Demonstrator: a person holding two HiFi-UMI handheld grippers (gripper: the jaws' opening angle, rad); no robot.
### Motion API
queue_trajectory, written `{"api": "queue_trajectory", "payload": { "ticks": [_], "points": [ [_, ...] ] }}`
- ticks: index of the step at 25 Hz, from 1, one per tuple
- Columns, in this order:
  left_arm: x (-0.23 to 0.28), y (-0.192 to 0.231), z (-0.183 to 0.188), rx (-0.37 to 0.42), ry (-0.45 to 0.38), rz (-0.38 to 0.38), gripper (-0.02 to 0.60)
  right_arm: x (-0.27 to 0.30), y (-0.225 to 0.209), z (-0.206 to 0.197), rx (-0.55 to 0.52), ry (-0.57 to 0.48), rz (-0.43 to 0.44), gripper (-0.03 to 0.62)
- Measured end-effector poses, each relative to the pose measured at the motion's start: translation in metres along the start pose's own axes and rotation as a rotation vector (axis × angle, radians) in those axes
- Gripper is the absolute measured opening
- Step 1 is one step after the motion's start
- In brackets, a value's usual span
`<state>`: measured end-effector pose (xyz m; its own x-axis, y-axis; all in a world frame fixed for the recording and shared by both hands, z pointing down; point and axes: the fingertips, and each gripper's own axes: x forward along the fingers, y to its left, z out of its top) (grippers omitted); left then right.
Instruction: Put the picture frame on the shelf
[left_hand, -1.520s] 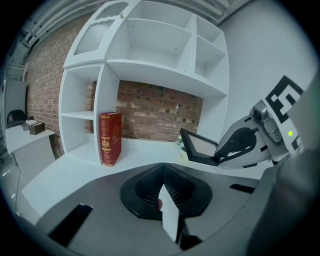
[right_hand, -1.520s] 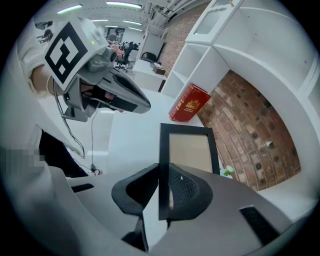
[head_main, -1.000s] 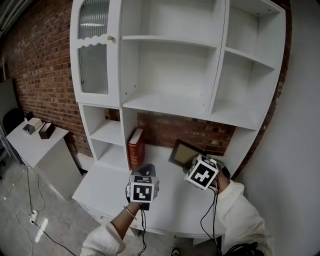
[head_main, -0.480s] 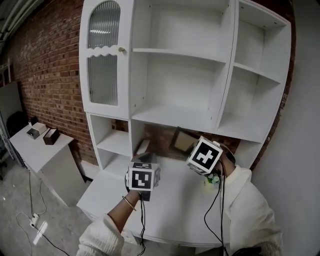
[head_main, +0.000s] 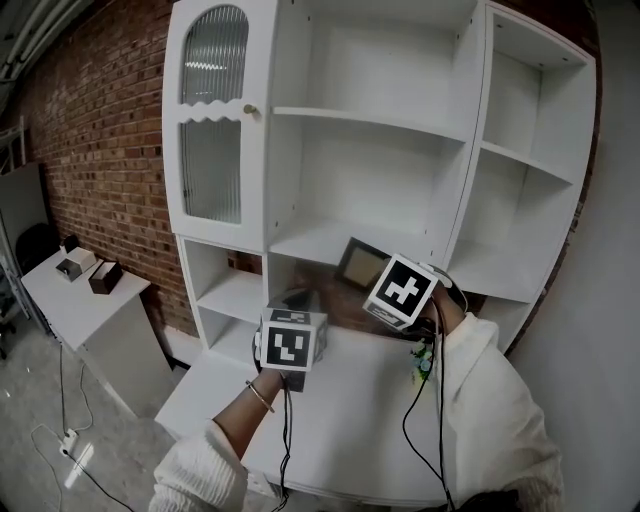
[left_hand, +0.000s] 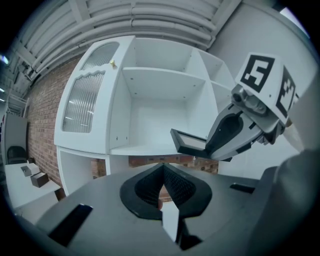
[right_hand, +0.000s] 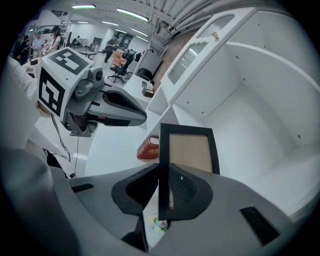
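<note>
Two grippers have come up off the desktop together. In the head view the right gripper (head_main: 380, 282) carries the picture frame (head_main: 357, 262) ahead of its jaws. A second ago that frame sat low against the brick back panel. Now it hangs level with the front edge of the wide middle shelf (head_main: 325, 240) of the white shelf unit (head_main: 520, 150). The left gripper (head_main: 296, 302) has climbed alongside, lower and off to one side.

In the left gripper view its jaws are pressed together with nothing between them. The frame shows beyond and above their tips, tilted, out in front of the shelf opening.

In the right gripper view the jaws are clamped on one dark edge of the frame, which stands up from them. The shelf's board lies beyond it and a red book (right_hand: 148, 148) well below.

I'd say the lift is about done. What remains is carrying the frame forward over the board and setting it down.
</note>
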<state>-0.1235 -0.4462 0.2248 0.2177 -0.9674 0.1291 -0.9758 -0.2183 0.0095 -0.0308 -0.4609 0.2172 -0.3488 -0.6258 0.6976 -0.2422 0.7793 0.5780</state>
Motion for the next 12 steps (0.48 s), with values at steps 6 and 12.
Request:
{"api": "queue_trajectory", "payload": {
  "ticks": [6,12],
  "points": [
    [0.028,0.019,0.011,-0.016,0.006,0.036,0.008,0.024,-0.034,0.016,-0.036,-0.003,0.019,0.071],
    [0.062,0.035,0.029,0.006,0.013,0.071,0.008,0.049,-0.069,0.035,-0.062,-0.025,0.042,0.072]
  ]
}}
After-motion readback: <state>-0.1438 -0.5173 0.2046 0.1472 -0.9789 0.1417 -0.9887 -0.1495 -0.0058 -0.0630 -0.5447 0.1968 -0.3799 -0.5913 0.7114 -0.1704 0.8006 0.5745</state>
